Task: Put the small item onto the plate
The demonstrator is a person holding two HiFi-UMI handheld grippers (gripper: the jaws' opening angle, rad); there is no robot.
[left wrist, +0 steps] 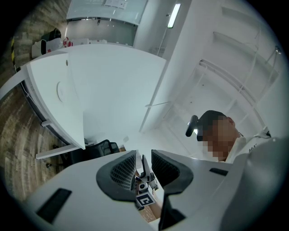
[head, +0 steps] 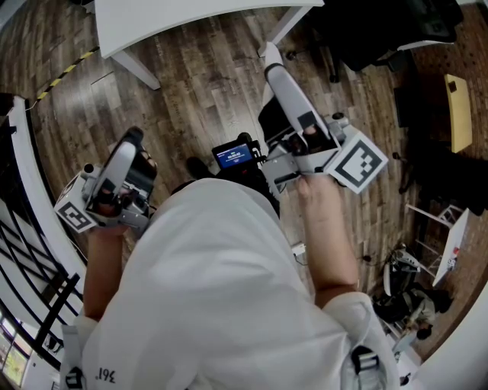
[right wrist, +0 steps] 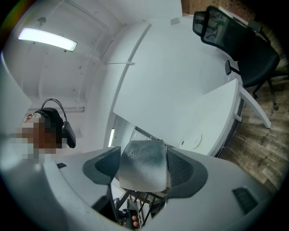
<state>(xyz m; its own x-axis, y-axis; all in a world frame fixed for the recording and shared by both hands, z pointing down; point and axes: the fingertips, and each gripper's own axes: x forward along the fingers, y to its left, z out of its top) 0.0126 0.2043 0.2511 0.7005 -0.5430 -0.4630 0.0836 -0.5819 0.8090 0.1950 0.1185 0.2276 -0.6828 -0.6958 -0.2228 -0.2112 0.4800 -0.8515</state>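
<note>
My right gripper (right wrist: 143,155) is shut on the small item (right wrist: 142,168), a grey-and-white textured block that fills the gap between the jaws. In the head view this gripper (head: 271,55) is raised in front of the person, with its marker cube (head: 358,164) near the hand. The left gripper (left wrist: 143,164) points up and holds nothing; its jaws stand a narrow gap apart. From the head camera it (head: 131,141) sits low at the left. No plate shows in any view.
A white table (head: 191,19) stands ahead over the wooden floor (head: 198,91). A black office chair (head: 381,30) is at the upper right and a black railing (head: 30,289) runs along the left. A small lit screen (head: 235,156) sits at the person's chest.
</note>
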